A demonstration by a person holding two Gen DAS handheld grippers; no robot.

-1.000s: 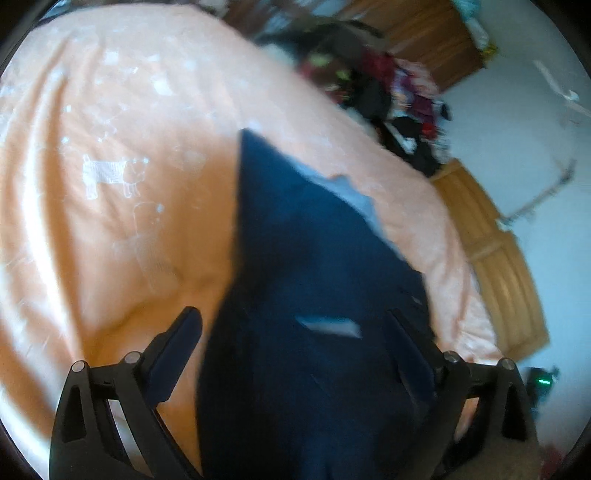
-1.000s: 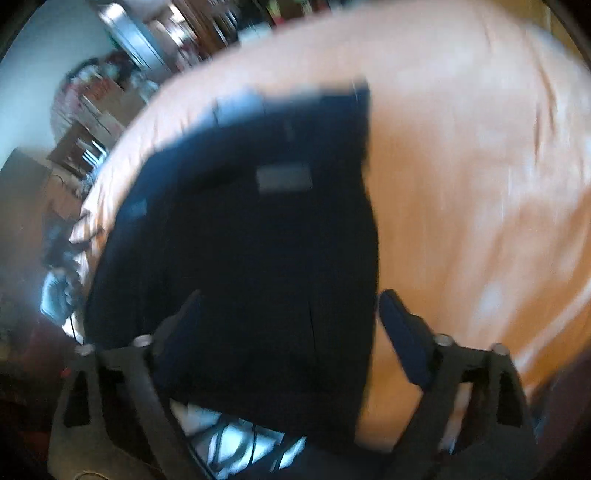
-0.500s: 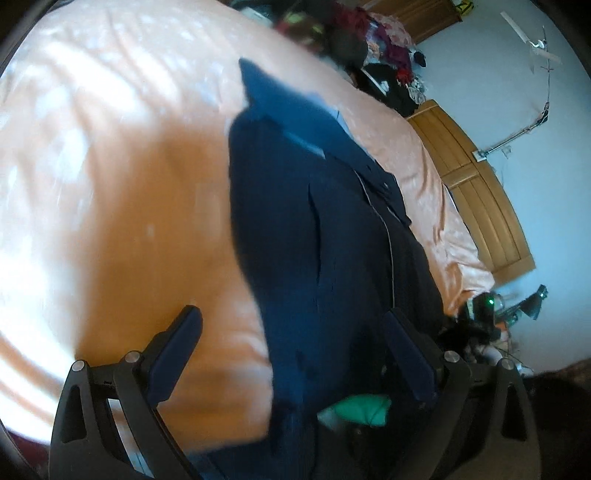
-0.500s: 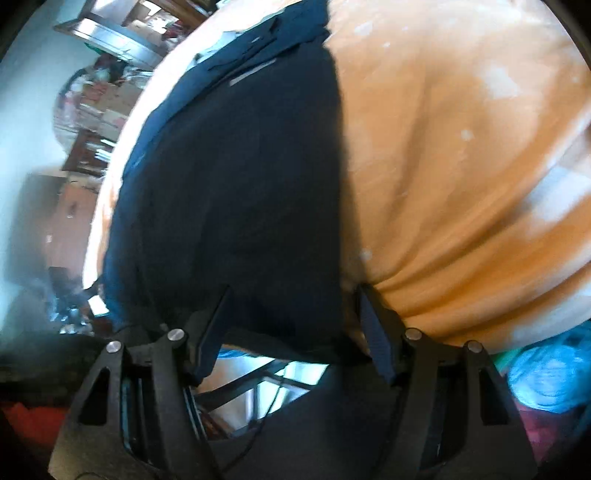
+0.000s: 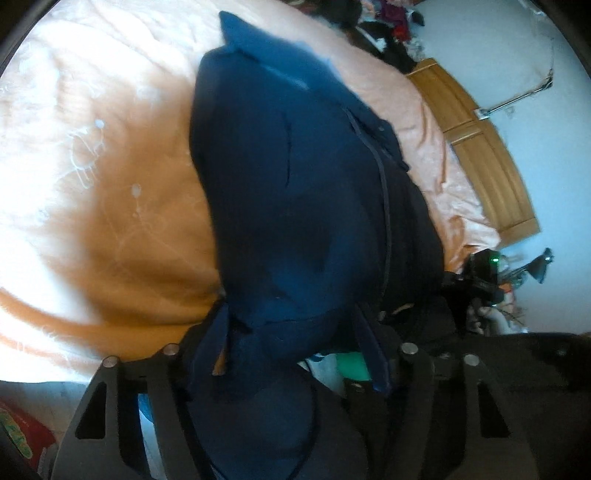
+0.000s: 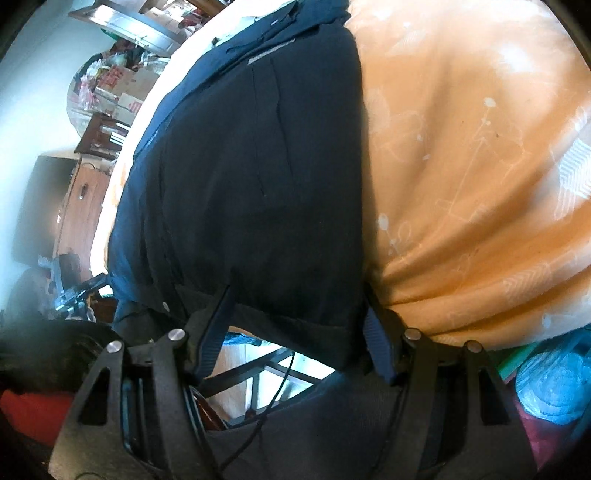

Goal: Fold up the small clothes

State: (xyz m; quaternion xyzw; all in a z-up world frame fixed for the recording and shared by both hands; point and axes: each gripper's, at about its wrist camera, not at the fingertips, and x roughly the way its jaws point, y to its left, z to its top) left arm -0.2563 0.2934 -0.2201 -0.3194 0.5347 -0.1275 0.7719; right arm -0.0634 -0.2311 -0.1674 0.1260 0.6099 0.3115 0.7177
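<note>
Bedspread: I see orange cloth filling the frame's left.
Wooden bed frame: right edge.
Clothes pile: top right.
Cardboard boxes: upper left, right view.

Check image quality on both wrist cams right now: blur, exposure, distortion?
Left wrist: navy garment slightly soft, orange bedspread blown out white at upper left and shadowed beside the cloth, wooden bed frame bowed by the fisheye. Right wrist: sharper, stitching on the garment readable; bedspread evenly lit with mild glare at top; room at left curved and hazy.
</note>
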